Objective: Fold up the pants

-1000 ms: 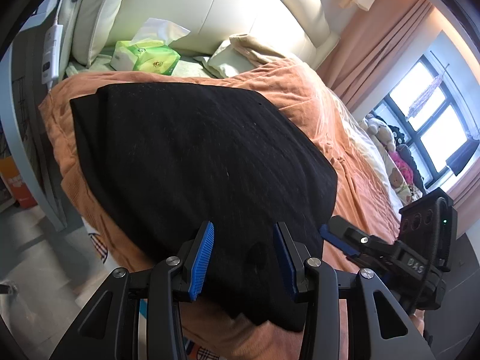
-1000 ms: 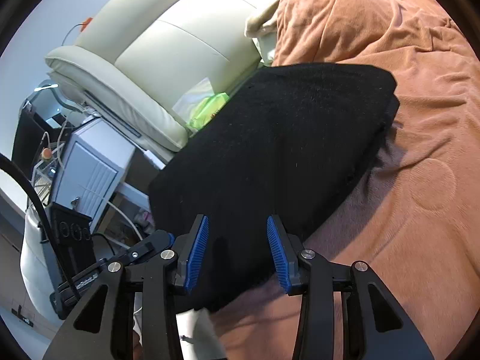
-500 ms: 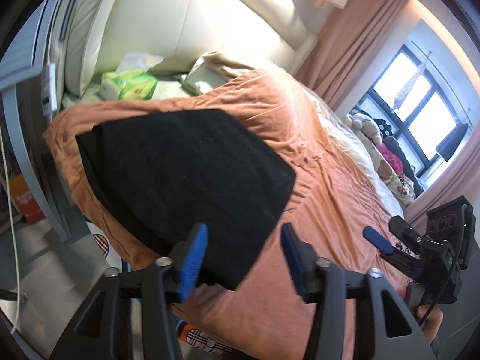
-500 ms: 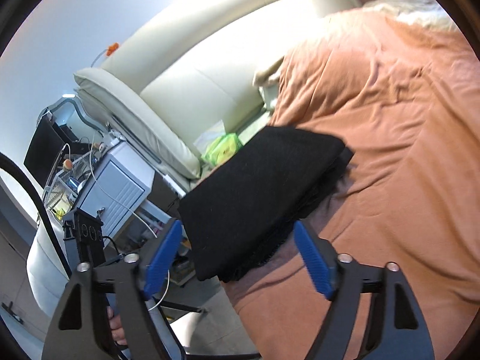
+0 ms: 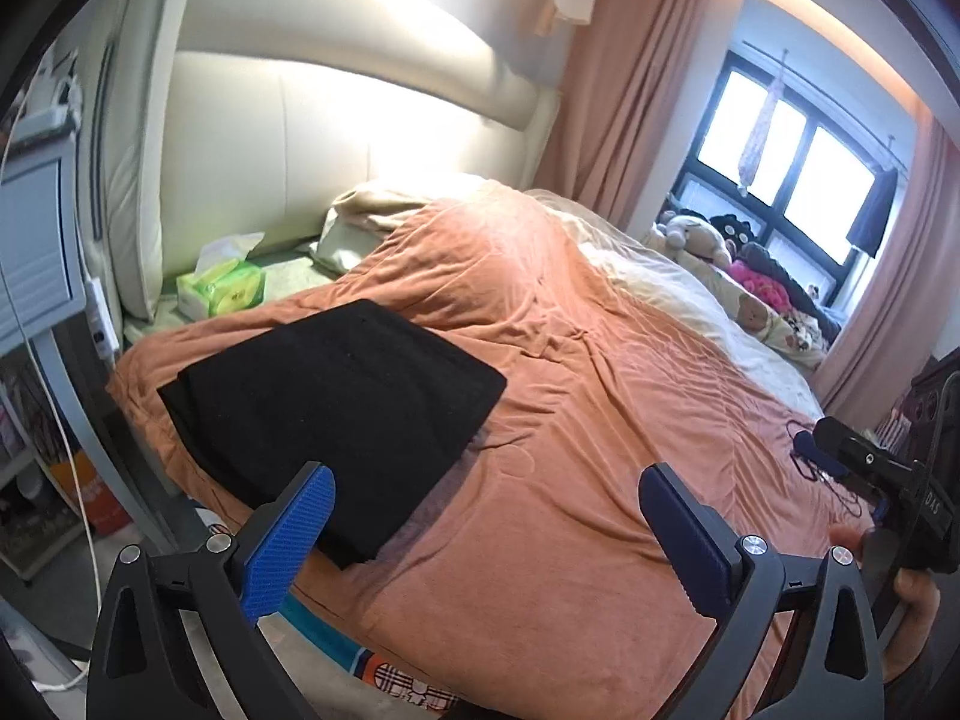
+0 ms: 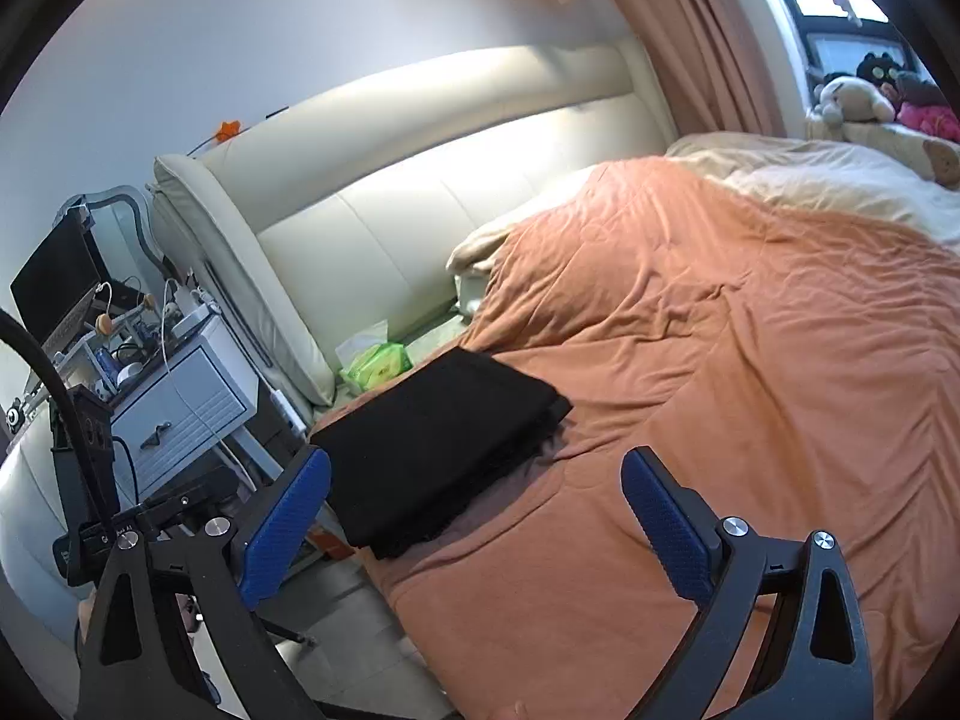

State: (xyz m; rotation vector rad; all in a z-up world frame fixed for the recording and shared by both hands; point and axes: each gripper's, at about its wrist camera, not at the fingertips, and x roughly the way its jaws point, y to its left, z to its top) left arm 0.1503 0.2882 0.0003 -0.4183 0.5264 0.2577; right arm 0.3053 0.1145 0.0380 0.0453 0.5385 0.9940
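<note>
The black pants (image 5: pixel 336 402) lie folded in a flat rectangle at the near left corner of the orange bedspread (image 5: pixel 600 420). They also show in the right wrist view (image 6: pixel 438 444). My left gripper (image 5: pixel 486 516) is open wide and empty, held back and above the bed edge, clear of the pants. My right gripper (image 6: pixel 474 510) is open wide and empty too, also drawn back from the pants. The right gripper's body shows at the right edge of the left wrist view (image 5: pixel 870 474).
A cream padded headboard (image 5: pixel 336 138) backs the bed. A green tissue pack (image 5: pixel 225 294) lies near the pillow (image 5: pixel 372 222). A white bedside cabinet (image 6: pixel 174 402) stands left of the bed. Stuffed toys (image 5: pixel 708 240) sit under the window.
Both grippers have pulled back and up from the pants and opened wider. The folded pants stay flat on the bed corner.
</note>
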